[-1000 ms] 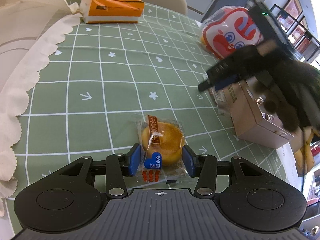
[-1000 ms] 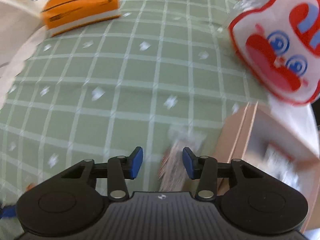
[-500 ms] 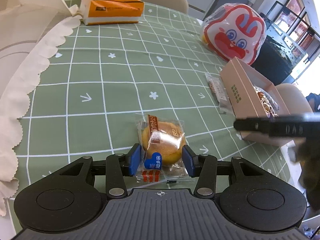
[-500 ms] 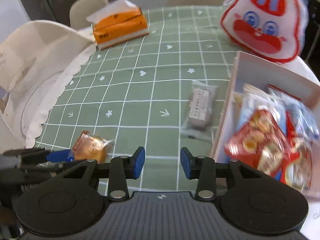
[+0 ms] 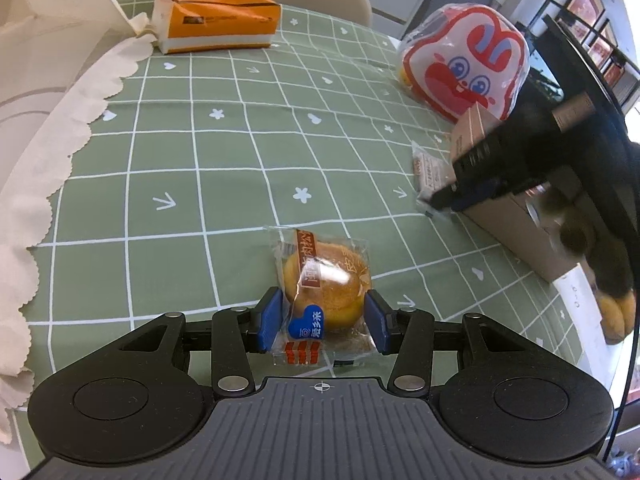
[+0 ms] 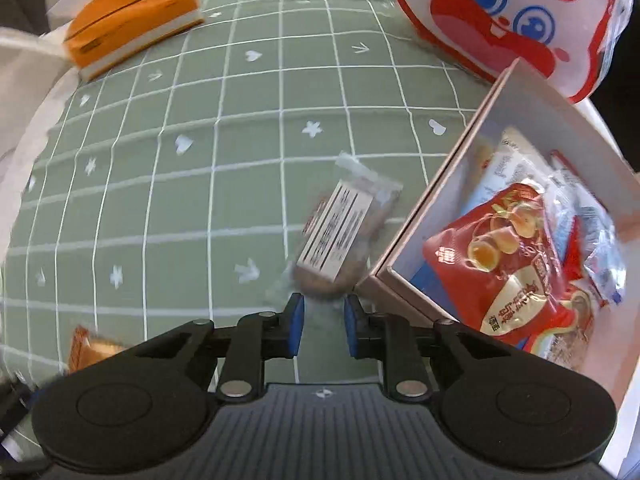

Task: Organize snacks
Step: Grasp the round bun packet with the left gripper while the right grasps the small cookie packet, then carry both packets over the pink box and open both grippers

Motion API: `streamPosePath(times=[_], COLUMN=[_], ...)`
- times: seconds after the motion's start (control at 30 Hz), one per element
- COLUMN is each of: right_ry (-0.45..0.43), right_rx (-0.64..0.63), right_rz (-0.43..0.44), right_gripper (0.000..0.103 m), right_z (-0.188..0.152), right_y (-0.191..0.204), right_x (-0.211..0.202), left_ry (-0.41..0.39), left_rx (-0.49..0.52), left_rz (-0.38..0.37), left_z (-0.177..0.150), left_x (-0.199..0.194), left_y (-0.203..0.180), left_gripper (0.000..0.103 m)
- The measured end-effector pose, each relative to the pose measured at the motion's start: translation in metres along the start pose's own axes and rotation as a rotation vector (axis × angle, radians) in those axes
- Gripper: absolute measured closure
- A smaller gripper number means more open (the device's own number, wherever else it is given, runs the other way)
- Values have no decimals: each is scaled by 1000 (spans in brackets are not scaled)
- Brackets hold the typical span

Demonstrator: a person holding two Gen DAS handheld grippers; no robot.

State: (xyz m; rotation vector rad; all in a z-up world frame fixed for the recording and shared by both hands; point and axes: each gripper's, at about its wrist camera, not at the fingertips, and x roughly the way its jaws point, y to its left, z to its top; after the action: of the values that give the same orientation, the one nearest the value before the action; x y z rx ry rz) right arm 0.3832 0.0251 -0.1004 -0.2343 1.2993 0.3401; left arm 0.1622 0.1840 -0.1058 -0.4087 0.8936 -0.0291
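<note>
At lower centre, the left gripper stands open astride a round golden bun in crinkled clear wrap; the right gripper, narrowly parted, holds nothing beside a brown plastic-wrapped bar.

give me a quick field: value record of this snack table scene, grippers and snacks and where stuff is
surface: table with green grid cloth
left gripper: open, blue pads either side of the wrapped bun, which lies flat on the cloth
right gripper: open, tips just short of the brown wrapped snack, not gripping it
box: open cardboard box at the right, already holding a red snack bag and other packets
brown wrapped snack: on the cloth beside the box's left wall
tissue box: orange, far side
rabbit-face bag: behind the box
</note>
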Motion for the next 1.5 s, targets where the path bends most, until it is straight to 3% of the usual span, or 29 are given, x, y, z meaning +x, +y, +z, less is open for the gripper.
streamPosePath(times=[0.1,0.23,0.4,0.53,0.57,0.6,0.63,0.67,0.8,1.0,1.13,1.23,1.4,1.5], right_ry=[-9,-88,-270,-463,-492,-504,-502,-501,-485,-509,-578,-654,-802,-820], right_rx=[87,137,215,243,232,198,154,116,9,-54,-42,-12,91,161], right_rz=[43,-9,-7,-8,-16,-34,-63,-73,-1,154,152,134,53,28], right_gripper=[81,75,52,49,48,53,65,66,67,67,67,67,67,66], right_z=[16,13,-19,-50,-54,-54,-52,-53,-76,-147,-182,-192,-176,-147], right_y=[-10,-6,2,3,6,9,12,16,15,-10,-39,-64,-114,-147], right_x=[1,4,11,14,15,17,18,18,-3,-70,-117,-152,-200,-205], left_ry=[-8,-15,-15,-15,-16,-15,-14,-14,-12,2,-41,-113,-210,-170], left_rx=[-21,-24,-24,-21,-17,-9,4,19,63,193,259,311,425,395], left_rz=[-17,-19,-11,-8,-3,1,8,13,24,22,-41,-131,-239,-357], left_z=[-1,-2,-1,0,1,2,3,4,6,2,15,39,92,134], left_x=[-1,-1,-2,-1,0,1,2,3,7,-5,-25,-42,-45,-11], left_y=[4,4,3,3,2,1,-1,-3,-10,-44,-86,-126,-192,-216], left_gripper=[52,53,52,52,52,52,52,53,55,56,57,57,57,57])
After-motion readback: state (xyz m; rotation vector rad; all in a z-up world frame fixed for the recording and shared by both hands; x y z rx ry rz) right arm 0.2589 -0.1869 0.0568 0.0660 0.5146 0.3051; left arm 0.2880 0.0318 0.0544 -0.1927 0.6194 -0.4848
